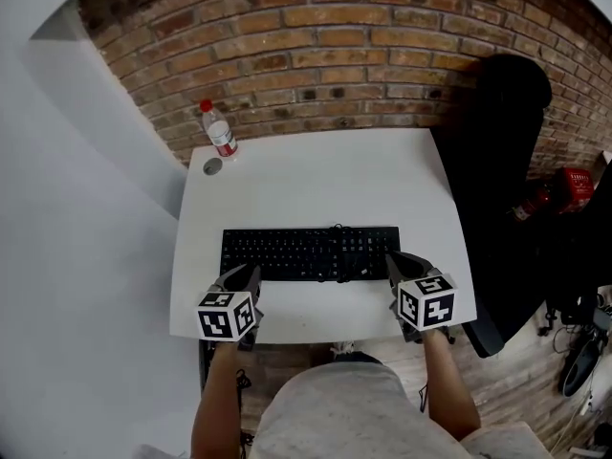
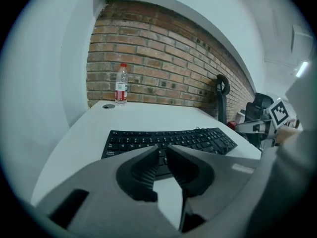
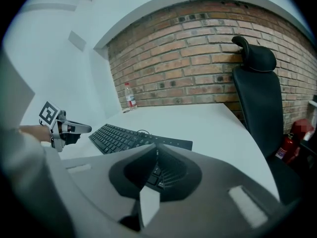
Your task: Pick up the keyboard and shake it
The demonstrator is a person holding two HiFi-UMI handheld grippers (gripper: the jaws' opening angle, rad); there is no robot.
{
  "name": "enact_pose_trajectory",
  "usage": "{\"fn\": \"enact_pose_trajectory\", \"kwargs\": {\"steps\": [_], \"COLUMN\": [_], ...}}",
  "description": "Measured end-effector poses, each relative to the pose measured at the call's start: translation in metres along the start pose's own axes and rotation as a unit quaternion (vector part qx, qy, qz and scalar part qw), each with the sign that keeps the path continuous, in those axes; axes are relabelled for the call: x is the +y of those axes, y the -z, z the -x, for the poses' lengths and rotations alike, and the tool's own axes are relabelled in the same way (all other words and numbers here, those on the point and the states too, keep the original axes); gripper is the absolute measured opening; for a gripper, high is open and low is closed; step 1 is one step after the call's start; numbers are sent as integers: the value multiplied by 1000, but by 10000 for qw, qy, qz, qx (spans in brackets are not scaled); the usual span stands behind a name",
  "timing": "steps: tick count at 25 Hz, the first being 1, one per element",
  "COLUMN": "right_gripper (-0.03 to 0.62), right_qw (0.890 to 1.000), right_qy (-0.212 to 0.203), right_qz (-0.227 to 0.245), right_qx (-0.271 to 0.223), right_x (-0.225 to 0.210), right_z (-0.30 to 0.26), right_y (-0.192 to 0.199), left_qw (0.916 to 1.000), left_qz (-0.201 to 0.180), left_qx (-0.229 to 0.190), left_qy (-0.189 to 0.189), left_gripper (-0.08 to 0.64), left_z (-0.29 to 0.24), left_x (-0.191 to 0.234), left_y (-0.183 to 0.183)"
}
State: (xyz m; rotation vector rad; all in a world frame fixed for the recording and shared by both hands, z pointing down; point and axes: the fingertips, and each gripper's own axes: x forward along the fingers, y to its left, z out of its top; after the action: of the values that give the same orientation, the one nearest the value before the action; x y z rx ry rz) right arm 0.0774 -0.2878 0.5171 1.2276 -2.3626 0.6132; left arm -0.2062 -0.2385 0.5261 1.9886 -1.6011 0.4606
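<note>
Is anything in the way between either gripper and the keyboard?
Nothing visible. The left gripper and right gripper are at the keyboard's near edge, one toward each end. The bottle stands away at the table's back left corner.

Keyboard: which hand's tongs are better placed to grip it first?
Left, probably. The left tongs sit at the front-left edge of the flat black keyboard with jaws slightly apart. The right tongs are equally near its right end, but their jaws are together and must open first.
</note>
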Motion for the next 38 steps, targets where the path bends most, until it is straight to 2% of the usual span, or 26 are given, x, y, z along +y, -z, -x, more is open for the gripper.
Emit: {"fn": "enact_pose_trajectory", "kwargs": {"steps": [7,14,21,25,31,38], "right_gripper": [74,135,209,254,324,331], "right_qw": [9998,9988,9941,9894,9794,9743], "right_qy": [-52,-206,-445,-654,-912,-975], "right_qz": [-48,-284,-742,-1006,-1456,-1584], "right_qx": [162,341,652,814,1061,1269], "right_x": [-28,-49,-62,-65,-65,-59], "right_z": [-24,-38,-53,-61,-72,-81], "right_y": [-5,-5,2,5,8,12], "left_qw": [9998,9990,9977,9965,9907,9854], "left_qz": [-49,35,174,463,535,581], "left_qx": [175,370,580,697,1115,1450], "left_qy": [112,-228,-296,-73,565,677], "left_gripper": [157,239,306,339,388,399], "left_z": [-28,-36,-48,-59,-75,-88], "left_x": [32,73,99,107,96,97], "left_y": [-11,-13,-15,-15,-13,-10]}}
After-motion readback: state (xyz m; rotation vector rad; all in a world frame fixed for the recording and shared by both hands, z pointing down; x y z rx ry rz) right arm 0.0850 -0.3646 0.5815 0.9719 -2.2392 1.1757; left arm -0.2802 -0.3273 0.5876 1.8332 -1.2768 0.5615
